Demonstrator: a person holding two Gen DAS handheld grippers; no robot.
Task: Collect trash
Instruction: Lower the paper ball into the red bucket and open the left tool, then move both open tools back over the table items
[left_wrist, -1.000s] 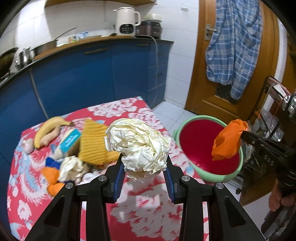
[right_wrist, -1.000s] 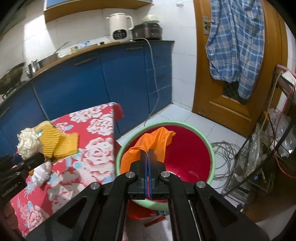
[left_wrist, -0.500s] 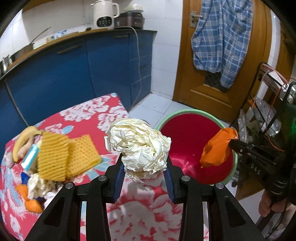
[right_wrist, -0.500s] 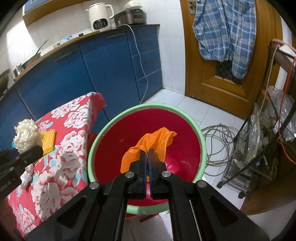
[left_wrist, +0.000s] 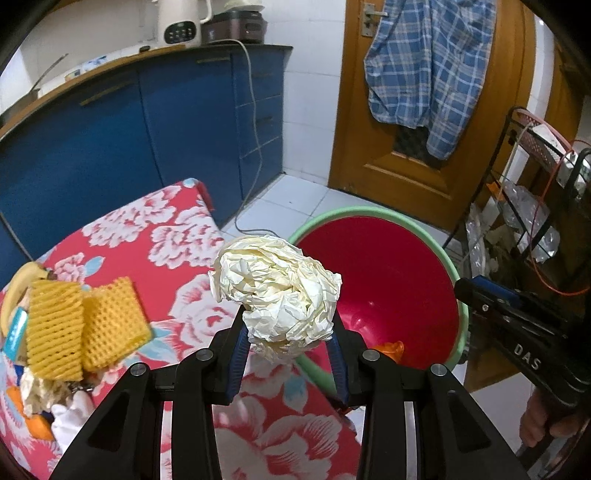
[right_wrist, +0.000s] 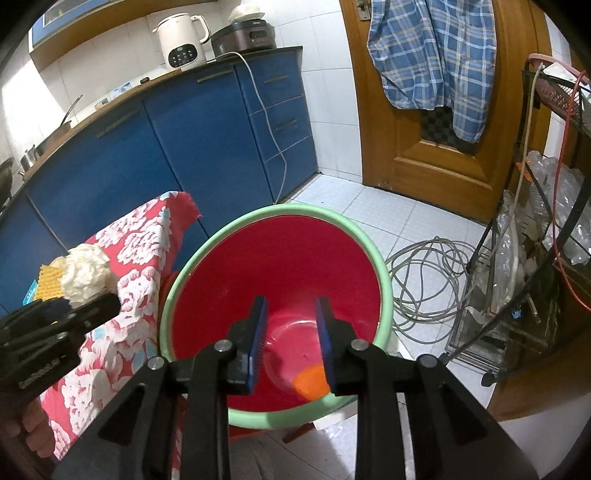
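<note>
Crumpled paper ball (left_wrist: 276, 291): clamped between the pads of the left gripper (left_wrist: 287, 341), held above the edge of the floral tablecloth (left_wrist: 159, 236), beside the basin's green rim. Orange wrapper (right_wrist: 311, 382): lying loose on the bottom of the red basin (right_wrist: 275, 258). Right gripper (right_wrist: 290, 341): jaws have just been opening, nothing between them, positioned over the basin. Yellow foam nets (left_wrist: 79, 334) lie on the tablecloth.

Blue cabinets (right_wrist: 207, 147), wooden door (right_wrist: 417, 140), plaid shirt (right_wrist: 436, 55) hanging, white tile floor (right_wrist: 417, 225).
</note>
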